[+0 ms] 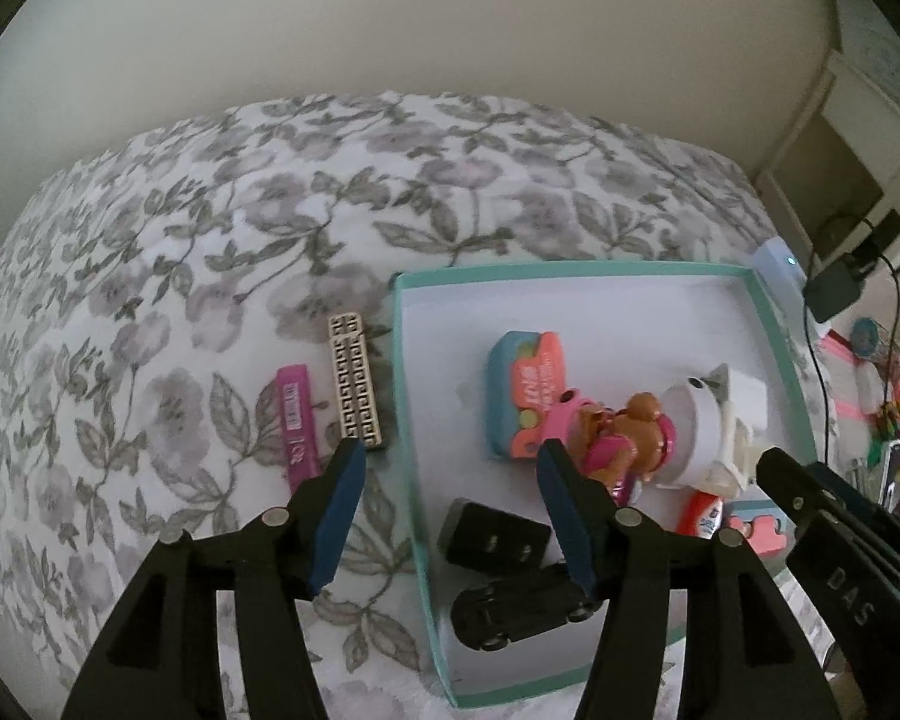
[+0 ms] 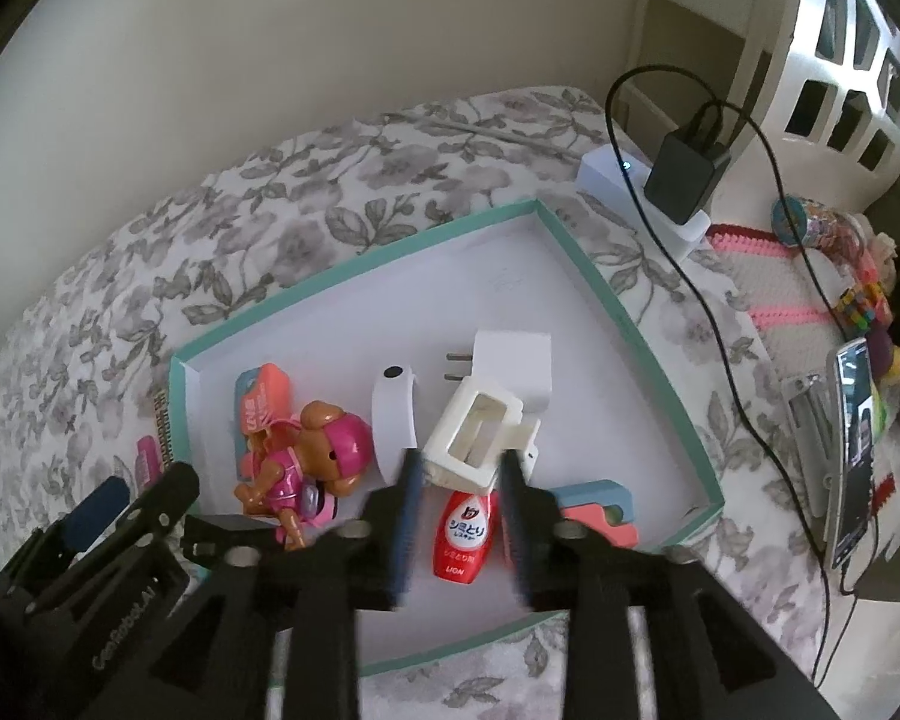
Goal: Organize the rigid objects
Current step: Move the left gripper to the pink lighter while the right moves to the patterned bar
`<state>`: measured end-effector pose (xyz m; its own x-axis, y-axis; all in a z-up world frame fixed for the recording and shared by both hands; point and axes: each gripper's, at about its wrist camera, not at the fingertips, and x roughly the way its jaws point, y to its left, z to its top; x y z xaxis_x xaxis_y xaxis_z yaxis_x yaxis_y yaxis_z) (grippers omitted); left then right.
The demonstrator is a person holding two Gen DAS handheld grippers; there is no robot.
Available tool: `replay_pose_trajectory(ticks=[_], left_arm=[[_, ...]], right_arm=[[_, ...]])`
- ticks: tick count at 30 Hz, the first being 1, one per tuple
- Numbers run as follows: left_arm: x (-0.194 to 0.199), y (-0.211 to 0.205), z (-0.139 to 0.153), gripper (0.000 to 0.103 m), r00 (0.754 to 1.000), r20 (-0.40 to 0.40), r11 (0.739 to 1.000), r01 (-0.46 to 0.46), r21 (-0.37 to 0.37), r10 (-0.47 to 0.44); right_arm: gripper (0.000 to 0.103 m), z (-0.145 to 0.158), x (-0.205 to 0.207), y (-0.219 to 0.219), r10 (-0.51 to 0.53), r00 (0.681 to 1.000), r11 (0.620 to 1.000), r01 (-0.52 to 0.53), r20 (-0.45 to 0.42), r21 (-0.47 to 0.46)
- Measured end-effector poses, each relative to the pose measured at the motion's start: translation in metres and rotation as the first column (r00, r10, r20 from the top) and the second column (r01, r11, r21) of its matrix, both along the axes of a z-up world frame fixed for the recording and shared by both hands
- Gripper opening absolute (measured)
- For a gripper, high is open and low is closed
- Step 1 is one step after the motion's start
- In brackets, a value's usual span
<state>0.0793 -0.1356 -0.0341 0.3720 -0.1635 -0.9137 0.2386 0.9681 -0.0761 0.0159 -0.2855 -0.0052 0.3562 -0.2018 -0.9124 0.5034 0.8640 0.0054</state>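
Both tongs loose, nothing held; left tongs next: grab pink case lower left, drop in box; right tongs wait

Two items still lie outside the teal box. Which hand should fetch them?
Left. Its tongs are open, with the pink case and patterned bar just ahead on the bedspread. The right tongs sit over the box, farther from them.
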Motion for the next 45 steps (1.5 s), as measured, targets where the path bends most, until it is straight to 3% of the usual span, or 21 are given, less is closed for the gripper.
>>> replay_pose_trajectory(ticks=[1, 2, 4, 13, 18, 26, 35, 45], left_arm=[[0.001, 0.001, -0.001, 0.065, 1.0, 0.001, 1.0, -0.008, 0.007, 0.008], [0.001, 0.003, -0.001, 0.076, 1.0, 0.005, 1.0, -0.016, 0.015, 0.016], [0.001, 0.004, 0.0, 0.082, 1.0, 0.016, 0.999, -0.027, 0.018, 0.027], [0.004, 0.013, 0.002, 0.082, 0.998, 0.03, 0.998, -0.06, 0.016, 0.059], [0.004, 0.015, 0.004, 0.082, 0.997, 0.033, 0.998, -0.066, 0.008, 0.065], [0.006, 0.018, 0.006, 0.082, 0.997, 0.028, 0.997, -0.074, -0.017, 0.075], [0.013, 0.04, 0.011, 0.082, 0.992, 0.003, 0.987, -0.126, -0.095, 0.127], [0.03, 0.095, 0.012, 0.082, 0.968, -0.025, 0.953, -0.249, -0.174, 0.249]], right_arm=[[0.045, 0.001, 0.0, 0.0, 0.0, 1.0, 1.0, 0.0, 0.001, -0.007], [0.049, 0.001, 0.0, 0.0, 0.0, 1.0, 1.0, 0.0, 0.003, -0.012], [0.057, 0.001, 0.0, -0.001, -0.001, 1.0, 1.0, 0.001, 0.007, -0.017], [0.074, 0.0, 0.0, 0.001, -0.002, 1.0, 0.999, 0.003, 0.01, -0.045], [0.103, 0.001, 0.001, 0.0, -0.003, 1.0, 0.999, 0.004, 0.024, -0.054], [0.103, 0.005, 0.003, 0.006, 0.023, 0.997, 0.997, -0.018, 0.071, -0.074], [0.103, 0.011, 0.003, 0.009, 0.028, 0.991, 0.998, -0.021, 0.131, -0.051], [0.103, 0.009, 0.009, 0.021, 0.082, 0.98, 0.995, -0.09, 0.179, 0.035]])
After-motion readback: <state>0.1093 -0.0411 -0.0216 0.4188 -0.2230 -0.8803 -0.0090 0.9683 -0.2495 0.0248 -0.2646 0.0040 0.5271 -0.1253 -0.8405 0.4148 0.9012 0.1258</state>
